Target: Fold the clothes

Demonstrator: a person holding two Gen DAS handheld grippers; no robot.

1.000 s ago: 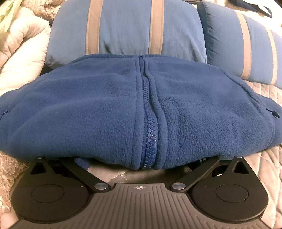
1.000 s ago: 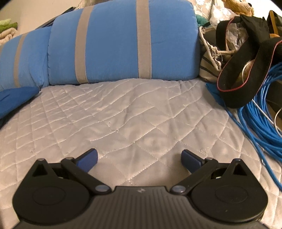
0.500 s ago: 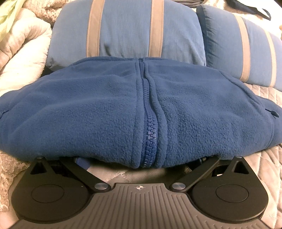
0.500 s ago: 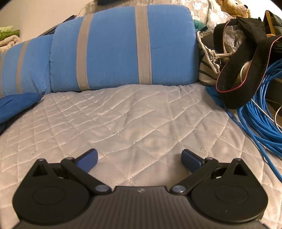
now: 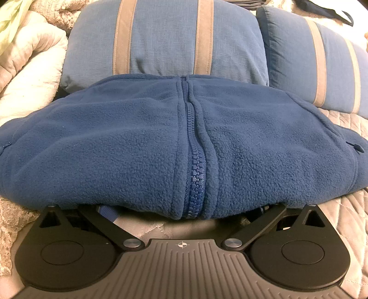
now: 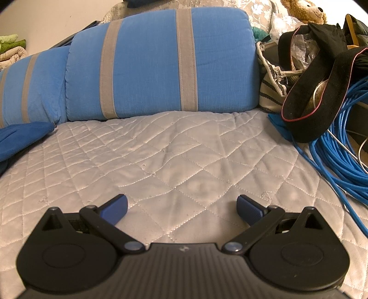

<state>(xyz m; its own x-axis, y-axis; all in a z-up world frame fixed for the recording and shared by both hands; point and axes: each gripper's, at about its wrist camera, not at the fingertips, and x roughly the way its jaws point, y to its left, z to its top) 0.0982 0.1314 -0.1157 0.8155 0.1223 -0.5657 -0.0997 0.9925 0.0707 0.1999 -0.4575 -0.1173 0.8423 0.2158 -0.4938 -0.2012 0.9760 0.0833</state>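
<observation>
A folded dark blue fleece jacket (image 5: 138,149) with its zipper (image 5: 194,174) closed lies on the quilted bed cover, filling the left wrist view. My left gripper (image 5: 184,214) sits at the jacket's near edge with its fingers spread wide. Both tips are tucked under the fleece, and only part of the left pad (image 5: 108,212) shows. A corner of the jacket (image 6: 20,135) appears at the left edge of the right wrist view. My right gripper (image 6: 181,209) stands open over bare quilt (image 6: 184,161), well to the right of the jacket and holding nothing.
Two blue pillows with grey stripes (image 5: 165,41) (image 6: 161,64) lie behind the jacket. A cream blanket (image 5: 30,76) is bunched at the left. At the right are a coil of blue cable (image 6: 340,142), a black bag (image 6: 322,92) and a teddy bear (image 6: 303,10).
The right wrist view has tilted upward, so the pillow sits lower in frame and the teddy bear shows. The left gripper has barely shifted at the jacket's edge. Both stay open.
</observation>
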